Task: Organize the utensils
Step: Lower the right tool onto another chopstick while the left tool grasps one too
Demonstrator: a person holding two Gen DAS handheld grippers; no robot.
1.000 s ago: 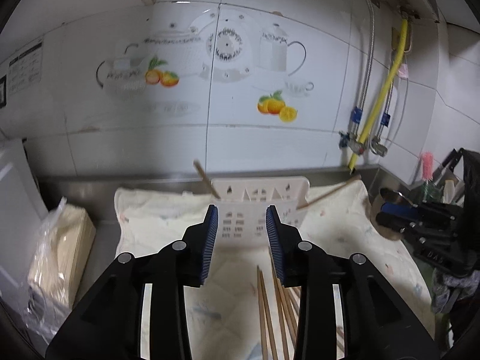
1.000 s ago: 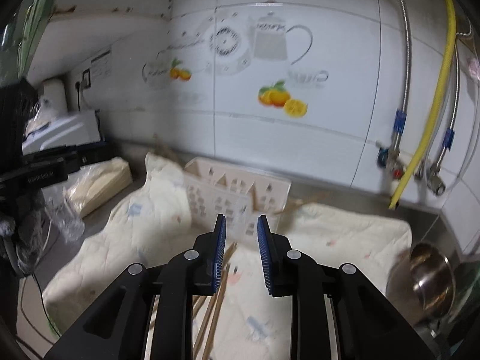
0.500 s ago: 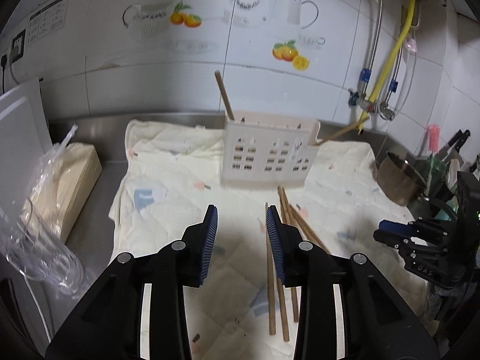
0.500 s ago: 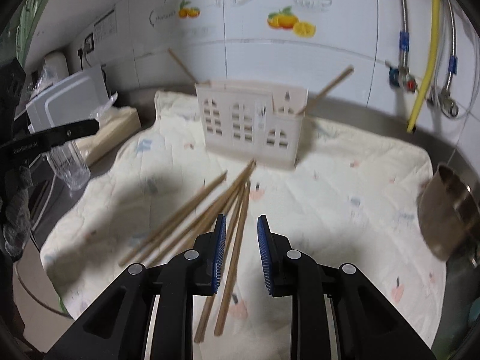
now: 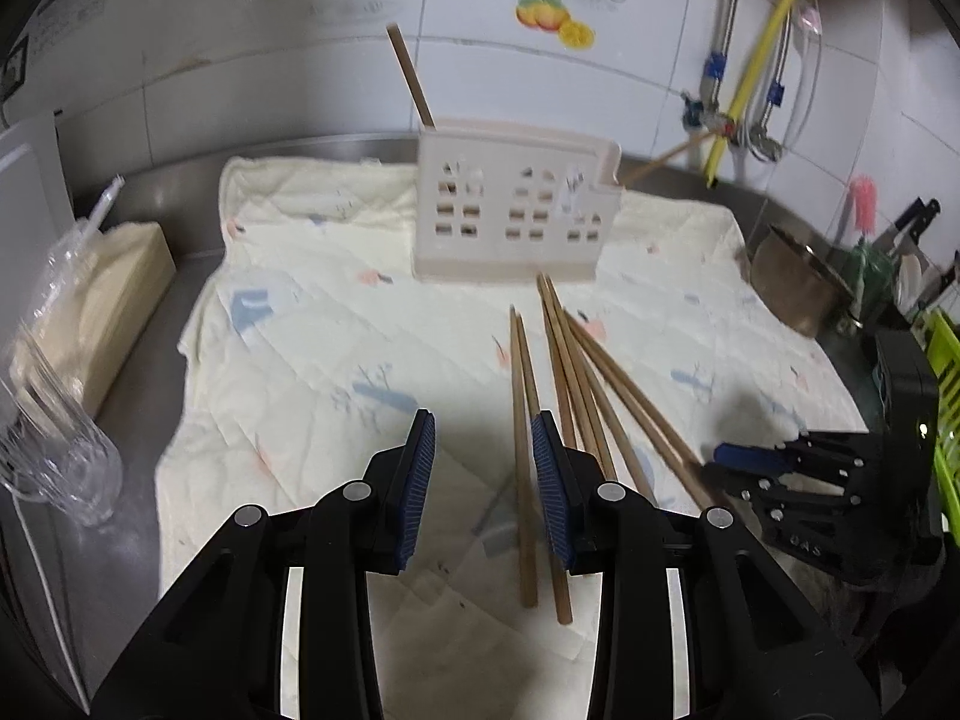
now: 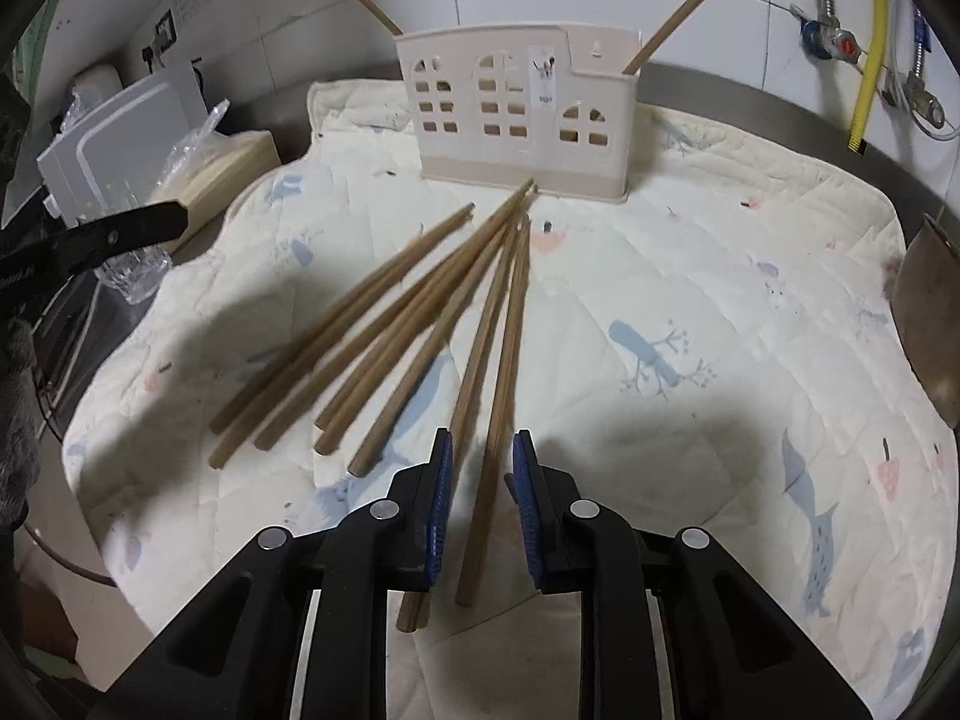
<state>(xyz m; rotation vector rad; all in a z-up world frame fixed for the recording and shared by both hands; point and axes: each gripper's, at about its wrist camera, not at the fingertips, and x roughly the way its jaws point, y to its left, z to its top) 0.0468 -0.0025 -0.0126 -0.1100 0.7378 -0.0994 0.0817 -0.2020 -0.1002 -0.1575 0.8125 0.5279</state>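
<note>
From the left wrist, the left tool point(image 5: 483, 480), now pulled back from the far holder point(image 5: 516, 213), hangs released over loose chopsticks point(image 5: 558, 396), while the right wrist shows the right tool point(image 6: 480, 498) released, newly straddling one chopstick point(image 6: 501, 396) for pickup.

On the tabletop point(image 6: 690, 84), a cloth point(image 6: 690, 312). Far on the cloth, a utensil holder point(image 6: 519, 114), one chopstick in its left end point(image 6: 366, 3), one in its right point(image 6: 678, 15). Nearer, fanned loose chopsticks point(image 6: 420, 330). Far right, a pot point(image 5: 792, 279). Left, off the cloth, a glass point(image 5: 54, 450).
</note>
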